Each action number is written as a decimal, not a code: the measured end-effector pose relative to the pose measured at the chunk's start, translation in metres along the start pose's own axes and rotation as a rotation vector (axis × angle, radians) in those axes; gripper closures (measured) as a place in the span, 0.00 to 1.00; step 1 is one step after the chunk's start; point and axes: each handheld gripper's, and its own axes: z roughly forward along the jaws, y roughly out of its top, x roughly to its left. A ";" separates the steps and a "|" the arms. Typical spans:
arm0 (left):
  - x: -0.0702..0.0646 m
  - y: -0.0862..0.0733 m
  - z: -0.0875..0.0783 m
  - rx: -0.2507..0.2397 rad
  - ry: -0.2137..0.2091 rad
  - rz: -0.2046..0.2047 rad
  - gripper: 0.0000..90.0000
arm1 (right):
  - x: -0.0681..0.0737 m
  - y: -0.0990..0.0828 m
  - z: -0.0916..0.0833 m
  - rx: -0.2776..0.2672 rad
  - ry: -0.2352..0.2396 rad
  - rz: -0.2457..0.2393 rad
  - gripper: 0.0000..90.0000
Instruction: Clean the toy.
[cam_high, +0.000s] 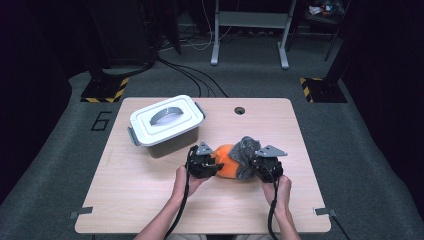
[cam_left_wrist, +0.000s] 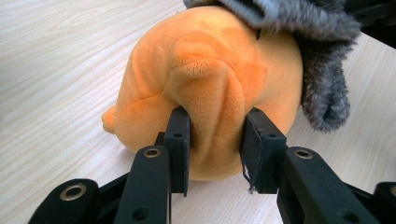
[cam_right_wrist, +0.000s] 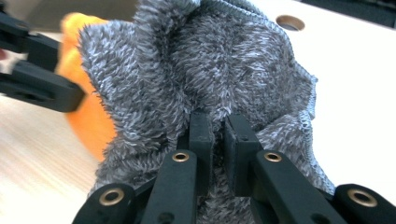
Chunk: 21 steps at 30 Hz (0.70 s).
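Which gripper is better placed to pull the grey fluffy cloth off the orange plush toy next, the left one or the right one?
Probably the right gripper: its jaws are shut on the grey cloth. The left gripper pinches the orange plush toy, so it can steady the toy on the table.

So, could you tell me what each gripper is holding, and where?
The left gripper pinches a fold of the orange plush toy; the right gripper is shut on the fluffy grey cloth over it.

A lidded white container (cam_high: 166, 125), perhaps plastic, sits on the table (cam_high: 145, 200).
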 end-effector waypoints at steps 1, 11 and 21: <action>0.000 0.000 0.000 -0.003 0.001 -0.004 0.72 | -0.002 -0.002 0.001 0.004 0.000 0.016 0.92; 0.004 -0.002 0.000 0.005 0.012 -0.002 0.72 | -0.011 -0.010 0.001 0.003 0.006 0.063 0.92; 0.003 -0.001 0.001 -0.004 0.008 -0.010 0.72 | 0.039 0.018 -0.018 -0.068 0.043 -0.092 0.92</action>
